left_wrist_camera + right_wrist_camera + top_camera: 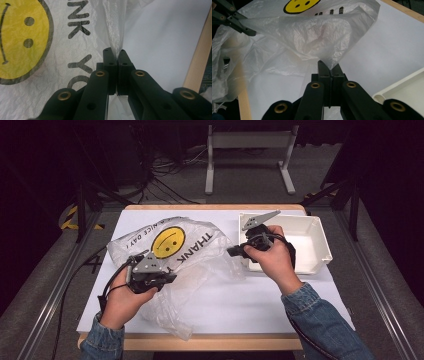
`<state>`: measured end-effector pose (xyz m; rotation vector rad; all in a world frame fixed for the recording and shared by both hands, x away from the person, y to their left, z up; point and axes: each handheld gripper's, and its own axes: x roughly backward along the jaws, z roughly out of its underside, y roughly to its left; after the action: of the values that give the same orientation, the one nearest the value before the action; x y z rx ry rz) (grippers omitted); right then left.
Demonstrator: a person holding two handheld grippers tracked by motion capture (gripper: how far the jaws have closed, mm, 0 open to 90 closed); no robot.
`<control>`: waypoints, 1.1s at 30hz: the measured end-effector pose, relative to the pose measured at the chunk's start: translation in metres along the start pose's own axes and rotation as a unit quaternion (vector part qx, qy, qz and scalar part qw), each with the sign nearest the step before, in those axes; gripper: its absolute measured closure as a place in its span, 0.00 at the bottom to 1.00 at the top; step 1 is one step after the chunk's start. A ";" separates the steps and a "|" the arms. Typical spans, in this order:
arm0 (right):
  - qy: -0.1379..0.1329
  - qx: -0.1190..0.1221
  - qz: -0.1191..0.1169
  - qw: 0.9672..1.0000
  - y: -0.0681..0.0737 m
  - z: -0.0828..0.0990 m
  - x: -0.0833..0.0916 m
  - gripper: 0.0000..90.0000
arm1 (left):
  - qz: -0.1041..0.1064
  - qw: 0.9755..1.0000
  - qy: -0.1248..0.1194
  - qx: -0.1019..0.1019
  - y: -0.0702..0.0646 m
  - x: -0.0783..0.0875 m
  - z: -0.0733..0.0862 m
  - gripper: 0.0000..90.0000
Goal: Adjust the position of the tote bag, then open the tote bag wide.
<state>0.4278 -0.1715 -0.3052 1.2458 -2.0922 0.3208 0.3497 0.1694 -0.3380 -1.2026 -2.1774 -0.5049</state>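
High view: a thin white plastic bag [175, 265] printed with a yellow smiley face [168, 241] is seen spread over the left half of the white table [260, 305], from the upper left of the tabletop down towards its lower edge. The left gripper [170, 277], held at lower left of centre, is seen on the bag; the right gripper [233, 252], just right of centre, is seen at the bag's right edge. A white bin [320, 240] is seen at the upper right of the table, behind the right hand [267, 257].

Left gripper view: the jaws are shown pressed together on a raised fold of the bag film [116, 37], which rises from between the tips at centre frame; the smiley face [22, 40] is seen at upper left.

Right gripper view: the jaws are shown closed, pinching a corner of the film [332, 62] at centre frame. The left gripper [249, 31] is seen at upper left, gripping the same bag, whose film is held lifted between the two.
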 end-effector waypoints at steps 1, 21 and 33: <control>-0.002 0.001 -0.002 1.000 0.001 0.001 0.001 1.00 | -0.001 1.000 -0.003 -0.003 0.001 0.003 0.000 0.98; -0.053 0.024 -0.022 0.998 0.038 0.017 0.032 1.00 | -0.006 1.000 -0.029 -0.006 0.008 0.047 0.002 0.99; -0.082 0.037 -0.025 0.996 0.053 0.018 0.047 1.00 | 0.007 0.998 -0.053 -0.029 -0.005 0.069 -0.005 1.00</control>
<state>0.3600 -0.1859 -0.2814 1.4062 -2.2002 0.2840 0.3180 0.2074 -0.2888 -1.3018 -2.2547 -0.5110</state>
